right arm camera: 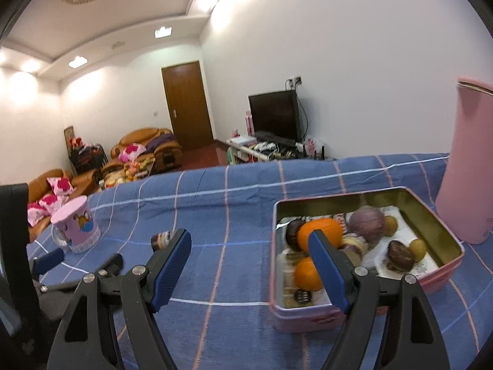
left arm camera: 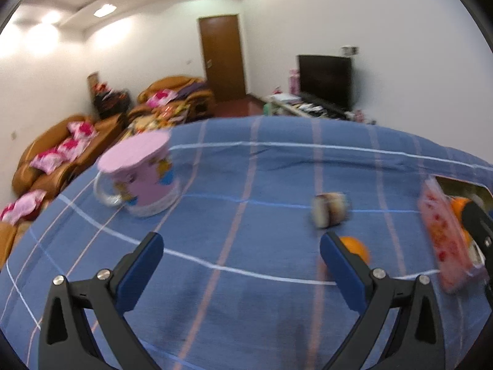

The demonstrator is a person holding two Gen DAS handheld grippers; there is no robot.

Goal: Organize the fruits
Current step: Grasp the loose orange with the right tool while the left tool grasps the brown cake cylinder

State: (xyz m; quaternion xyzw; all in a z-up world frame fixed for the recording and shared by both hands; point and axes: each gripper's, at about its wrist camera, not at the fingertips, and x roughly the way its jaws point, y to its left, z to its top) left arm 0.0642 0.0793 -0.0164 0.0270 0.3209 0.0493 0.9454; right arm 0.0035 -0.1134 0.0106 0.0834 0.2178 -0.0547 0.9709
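Right wrist view: your right tool [right arm camera: 249, 265] hangs open and empty above the tabletop [right arm camera: 234, 203]; the fruit tin [right arm camera: 443, 274] sits at three o'clock; left tool [left arm camera: 242, 265] gapes empty.

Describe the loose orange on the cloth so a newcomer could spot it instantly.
Start at the blue checked cloth and find the pink tin at its right. The orange lies on the bare cloth left of the tin, behind the left gripper. Unlike the tin's oranges, it lies outside, alone.
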